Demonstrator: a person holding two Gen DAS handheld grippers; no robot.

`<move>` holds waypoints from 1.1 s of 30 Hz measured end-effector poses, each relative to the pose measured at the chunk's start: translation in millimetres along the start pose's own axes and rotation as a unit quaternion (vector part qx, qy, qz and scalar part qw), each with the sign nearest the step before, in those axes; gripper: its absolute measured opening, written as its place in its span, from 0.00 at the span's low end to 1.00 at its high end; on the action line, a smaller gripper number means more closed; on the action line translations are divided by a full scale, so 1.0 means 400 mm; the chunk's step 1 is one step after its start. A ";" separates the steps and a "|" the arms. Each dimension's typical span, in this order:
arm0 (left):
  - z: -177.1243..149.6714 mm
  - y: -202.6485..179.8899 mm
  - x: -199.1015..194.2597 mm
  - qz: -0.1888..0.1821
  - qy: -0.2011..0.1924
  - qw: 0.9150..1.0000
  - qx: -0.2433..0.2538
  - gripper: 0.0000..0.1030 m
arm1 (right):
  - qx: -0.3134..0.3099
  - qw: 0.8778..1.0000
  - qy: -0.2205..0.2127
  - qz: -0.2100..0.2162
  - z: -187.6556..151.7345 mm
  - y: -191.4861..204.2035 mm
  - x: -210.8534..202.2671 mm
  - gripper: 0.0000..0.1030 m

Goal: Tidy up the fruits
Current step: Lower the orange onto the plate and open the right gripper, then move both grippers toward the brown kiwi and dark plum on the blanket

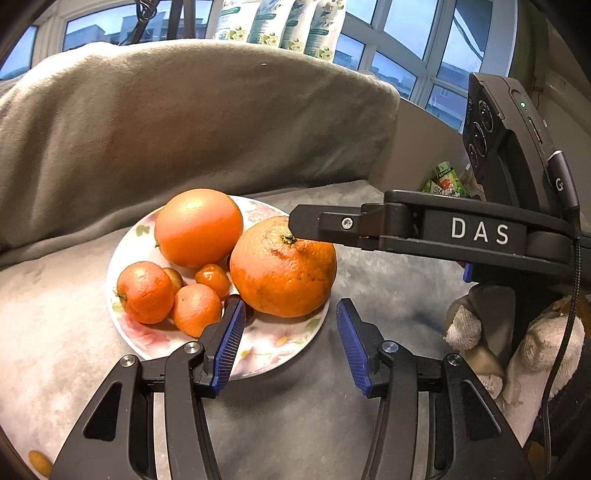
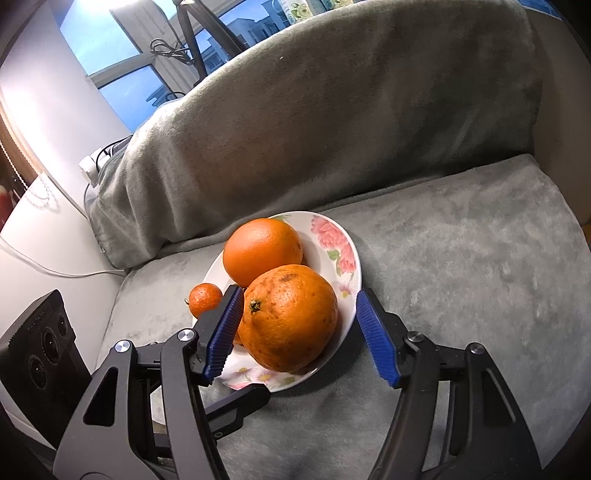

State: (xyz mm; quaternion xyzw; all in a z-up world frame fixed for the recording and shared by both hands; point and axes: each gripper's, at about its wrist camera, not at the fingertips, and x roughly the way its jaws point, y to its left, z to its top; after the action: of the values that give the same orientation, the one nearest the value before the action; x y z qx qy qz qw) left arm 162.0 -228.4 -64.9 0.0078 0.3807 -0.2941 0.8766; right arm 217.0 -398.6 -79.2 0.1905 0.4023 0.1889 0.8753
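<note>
A floral white plate (image 1: 266, 350) sits on a grey blanket and holds a smooth orange (image 1: 197, 227), a rough big orange (image 1: 282, 267), two mandarins (image 1: 144, 291) and small kumquats (image 1: 213, 278). My left gripper (image 1: 290, 317) is open, low in front of the plate, jaws either side of the rough orange's near side. My right gripper (image 2: 299, 314) is open with its jaws around the rough orange (image 2: 290, 317), which rests on the plate (image 2: 343, 258); its pads are not pressing it. The smooth orange (image 2: 262, 251) lies behind. The right gripper's finger (image 1: 332, 225) reaches in over the rough orange.
A blanket-covered sofa back (image 1: 184, 122) rises behind the plate. Windows and packets (image 1: 280, 26) are beyond it. A small yellow fruit (image 1: 38, 461) lies at the bottom left. A snack packet (image 1: 445, 181) lies at the right. A white surface with a cable (image 2: 44, 266) lies left.
</note>
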 end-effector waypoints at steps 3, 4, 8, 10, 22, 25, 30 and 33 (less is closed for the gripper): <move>-0.001 0.001 -0.006 0.001 0.000 1.000 0.000 0.52 | -0.001 1.000 0.000 0.002 0.000 0.003 -0.004 0.65; -0.002 0.001 -0.008 0.000 0.001 1.000 0.001 0.54 | -0.003 1.000 0.000 0.002 0.001 0.006 -0.005 0.65; -0.007 0.003 -0.020 0.003 -0.001 1.000 0.001 0.59 | -0.013 1.000 -0.006 -0.005 0.000 0.017 -0.015 0.80; -0.010 0.003 -0.026 0.005 -0.002 1.000 0.001 0.62 | -0.018 1.000 -0.012 -0.007 -0.002 0.024 -0.024 0.81; -0.044 0.027 -0.077 0.010 -0.006 1.000 -0.001 0.67 | -0.021 0.999 -0.025 -0.019 -0.004 0.040 -0.054 0.90; -0.059 0.037 -0.094 0.014 -0.010 1.000 -0.004 0.67 | -0.022 0.999 -0.027 -0.022 -0.009 0.046 -0.060 0.91; -0.081 0.065 -0.135 0.027 -0.023 0.999 -0.013 0.67 | -0.025 0.999 -0.029 -0.029 -0.019 0.057 -0.066 0.92; -0.101 0.087 -0.164 0.041 -0.028 0.999 -0.020 0.67 | -0.035 0.999 -0.028 -0.027 -0.035 0.074 -0.071 0.92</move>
State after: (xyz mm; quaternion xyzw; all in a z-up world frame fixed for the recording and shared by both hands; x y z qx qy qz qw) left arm 118.0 -156.6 -56.9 -0.0025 0.3612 -0.2503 0.8983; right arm 183.7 -384.5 -55.6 0.1544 0.3756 0.1741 0.8971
